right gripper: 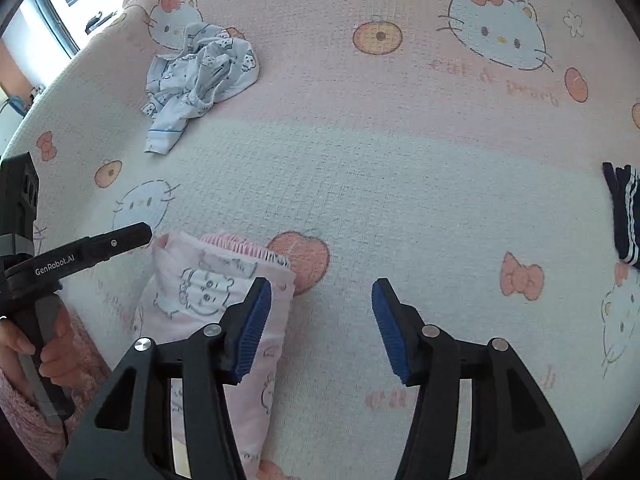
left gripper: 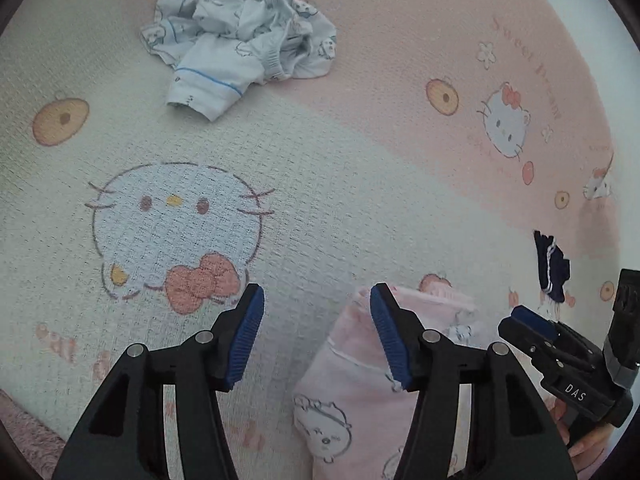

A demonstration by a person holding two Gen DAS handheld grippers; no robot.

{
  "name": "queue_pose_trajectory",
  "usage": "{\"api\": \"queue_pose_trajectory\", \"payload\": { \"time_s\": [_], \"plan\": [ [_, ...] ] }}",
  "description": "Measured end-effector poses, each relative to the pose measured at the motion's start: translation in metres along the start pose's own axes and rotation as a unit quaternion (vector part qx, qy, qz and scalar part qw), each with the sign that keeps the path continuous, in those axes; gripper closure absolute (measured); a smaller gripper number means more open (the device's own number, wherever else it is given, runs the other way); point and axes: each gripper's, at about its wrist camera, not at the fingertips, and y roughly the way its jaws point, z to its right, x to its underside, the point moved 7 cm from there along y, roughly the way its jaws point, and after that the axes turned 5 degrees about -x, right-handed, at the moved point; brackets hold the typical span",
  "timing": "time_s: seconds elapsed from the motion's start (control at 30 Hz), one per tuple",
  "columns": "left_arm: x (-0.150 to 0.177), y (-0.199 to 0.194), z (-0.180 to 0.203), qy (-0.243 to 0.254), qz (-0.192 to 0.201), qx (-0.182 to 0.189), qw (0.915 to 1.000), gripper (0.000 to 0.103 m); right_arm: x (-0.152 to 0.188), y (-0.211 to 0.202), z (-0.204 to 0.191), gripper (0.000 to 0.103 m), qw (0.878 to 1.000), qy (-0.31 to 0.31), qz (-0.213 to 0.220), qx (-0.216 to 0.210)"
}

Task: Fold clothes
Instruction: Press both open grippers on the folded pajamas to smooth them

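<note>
1. The left gripper hangs over the cartoon-print bedsheet with its jaws apart and nothing between them; its right finger overlaps the edge of the pink garment, though contact cannot be judged from this angle.
2. The right gripper also has its jaws spread, only bare sheet between them. Its left finger stands in front of the pink garment's right edge.
3. The pink garment, printed with small cartoon figures, lies folded into a narrow strip between the two grippers, its ruffled waistband at the far end.
4. A crumpled pale-blue garment lies well apart, farther up the sheet.
5. A navy piece with white stripes sits at the right edge, cut off by the lens rim.
6. The gripper frames hide the near end of the pink garment.
7. A hand in a fuzzy pink sleeve grips the left gripper's handle.
</note>
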Motion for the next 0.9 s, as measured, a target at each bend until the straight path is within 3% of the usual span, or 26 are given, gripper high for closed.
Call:
{"api": "queue_pose_trajectory", "payload": {
  "time_s": [0.17,0.27,0.3,0.47,0.6,0.73,0.8,0.9],
  "plan": [
    [0.050,-0.004,0.039,0.096,-0.034,-0.021,0.9946,0.045,0.045,-0.006,-0.020,0.049,0.999,-0.015,-0.027,-0.018],
    [0.068,0.017,0.038,0.137,-0.056,-0.087,0.9851,0.045,0.079,0.013,-0.039,0.050,0.997,-0.044,-0.063,-0.019],
    [0.069,0.023,0.035,0.144,-0.065,-0.104,0.9820,0.045,0.091,0.022,-0.039,0.051,0.995,-0.057,-0.079,0.000],
    [0.063,0.020,0.026,0.130,-0.059,-0.104,0.9842,0.044,0.105,0.015,-0.014,0.047,0.995,-0.003,-0.100,0.026],
    [0.064,0.014,0.026,0.135,-0.046,-0.114,0.9832,0.044,0.096,0.007,-0.008,0.048,0.995,-0.008,-0.083,0.061],
    [0.065,0.007,0.023,0.134,-0.041,-0.131,0.9815,0.044,0.075,0.005,-0.033,0.049,0.998,-0.024,-0.040,0.039],
    [0.067,0.006,0.020,0.134,-0.043,-0.140,0.9801,0.044,0.078,0.015,-0.040,0.049,0.996,-0.055,-0.050,0.057],
    [0.069,0.009,0.019,0.143,-0.047,-0.156,0.9762,0.044,0.092,0.021,-0.029,0.048,0.993,-0.054,-0.070,0.074]
  ]
}}
